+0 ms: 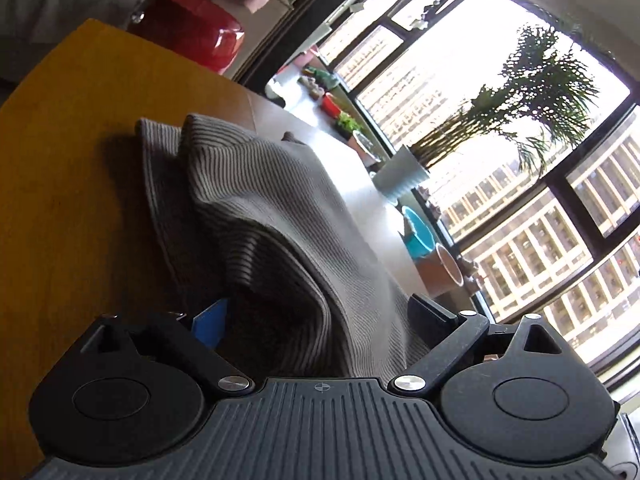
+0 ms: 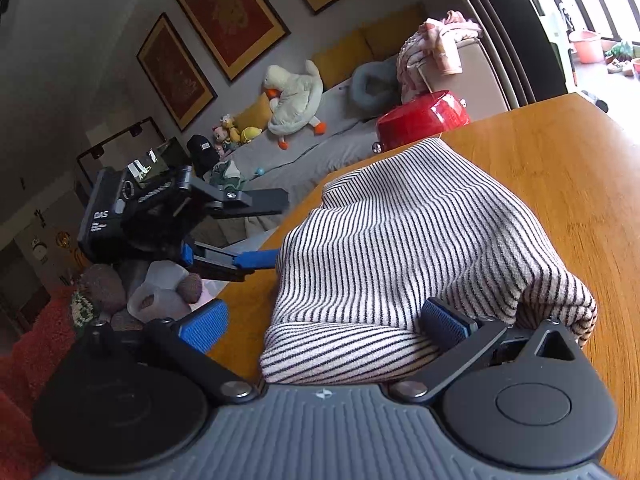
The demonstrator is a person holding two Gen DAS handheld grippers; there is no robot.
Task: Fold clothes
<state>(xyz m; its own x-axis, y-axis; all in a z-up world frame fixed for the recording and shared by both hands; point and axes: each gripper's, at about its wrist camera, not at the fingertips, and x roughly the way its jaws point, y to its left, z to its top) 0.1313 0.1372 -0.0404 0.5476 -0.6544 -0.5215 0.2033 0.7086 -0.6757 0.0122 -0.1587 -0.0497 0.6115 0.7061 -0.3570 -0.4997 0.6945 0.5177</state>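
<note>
A black-and-white striped garment lies bunched on the wooden table; it also shows in the left wrist view. My right gripper is open, its blue-padded fingers wide apart around the garment's near folded edge. My left gripper is open too, with cloth lying between its fingers. The left gripper also shows in the right wrist view, at the garment's far left edge.
A red tub stands behind the table's far edge, with a sofa holding a plush goose beyond. In the left wrist view a potted palm, a blue bowl and a window sill lie past the table.
</note>
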